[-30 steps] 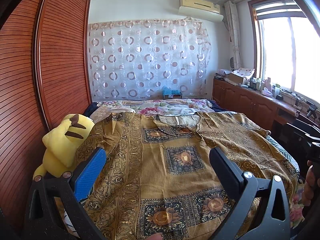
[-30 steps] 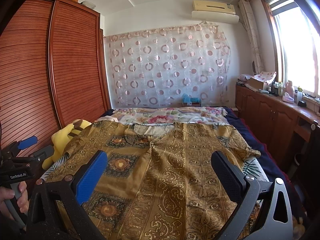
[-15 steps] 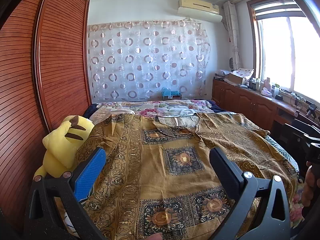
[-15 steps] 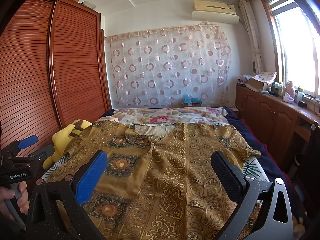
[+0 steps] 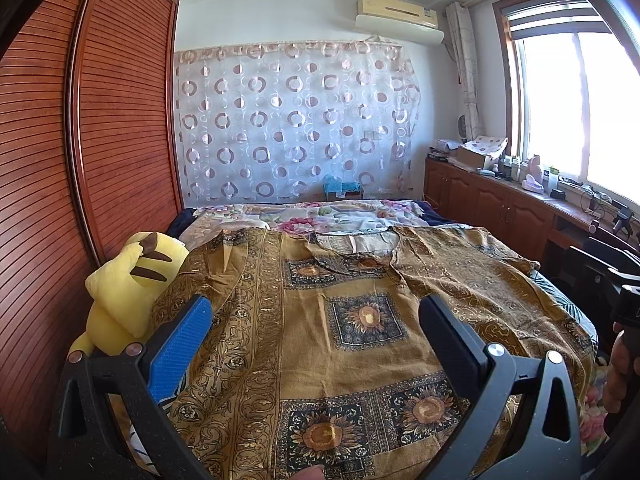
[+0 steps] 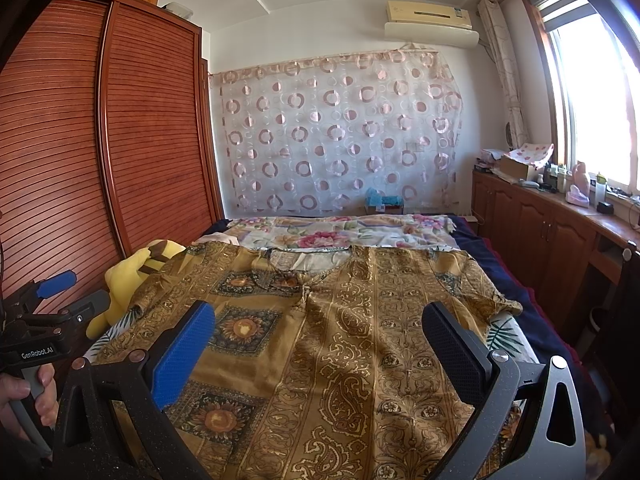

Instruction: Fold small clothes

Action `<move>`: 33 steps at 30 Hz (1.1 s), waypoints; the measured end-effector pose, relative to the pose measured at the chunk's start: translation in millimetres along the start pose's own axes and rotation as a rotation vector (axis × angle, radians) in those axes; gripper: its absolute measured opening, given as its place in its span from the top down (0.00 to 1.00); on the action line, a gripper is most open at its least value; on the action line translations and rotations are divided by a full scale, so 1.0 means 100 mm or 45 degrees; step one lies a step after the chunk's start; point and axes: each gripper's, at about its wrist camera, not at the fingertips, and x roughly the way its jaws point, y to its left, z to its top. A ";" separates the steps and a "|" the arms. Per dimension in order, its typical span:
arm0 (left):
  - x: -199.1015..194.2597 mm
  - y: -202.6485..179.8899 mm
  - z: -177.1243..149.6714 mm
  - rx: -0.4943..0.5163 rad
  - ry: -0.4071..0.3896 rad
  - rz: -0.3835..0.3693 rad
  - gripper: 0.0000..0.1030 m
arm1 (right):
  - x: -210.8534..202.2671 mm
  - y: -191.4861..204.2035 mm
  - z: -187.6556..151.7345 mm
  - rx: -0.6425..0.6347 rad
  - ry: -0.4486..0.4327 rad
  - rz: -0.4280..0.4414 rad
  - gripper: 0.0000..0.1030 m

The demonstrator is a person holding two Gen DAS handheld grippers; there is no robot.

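Observation:
A golden-brown patterned shirt [image 5: 360, 320] [image 6: 360, 340] lies spread flat across the bed, neckline toward the far end, sleeves out to both sides. My left gripper [image 5: 316, 332] hovers open above the shirt's near hem, nothing between its fingers. My right gripper [image 6: 320, 340] also stands open above the near part of the shirt, empty. In the right wrist view the left gripper's body [image 6: 44, 320] shows at the far left, held by a hand [image 6: 24, 396].
A yellow plush toy [image 5: 128, 292] [image 6: 132, 276] sits at the bed's left edge against the wooden wardrobe [image 5: 80, 160]. A floral sheet [image 5: 320, 216] covers the far bed. Wooden cabinets [image 6: 540, 232] with clutter run along the right under the window.
The left wrist view has tilted up very slightly. The shirt and both grippers otherwise stand as before.

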 end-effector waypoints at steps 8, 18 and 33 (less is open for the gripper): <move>0.00 -0.01 0.00 0.001 -0.001 0.001 0.00 | -0.01 0.01 0.00 -0.001 0.000 0.003 0.00; 0.00 -0.02 -0.01 0.003 -0.001 0.003 0.00 | -0.01 0.01 0.00 -0.001 0.000 0.004 0.00; 0.39 0.32 -0.33 -0.069 0.166 0.044 0.00 | 0.21 0.01 -0.16 0.009 0.082 0.075 0.00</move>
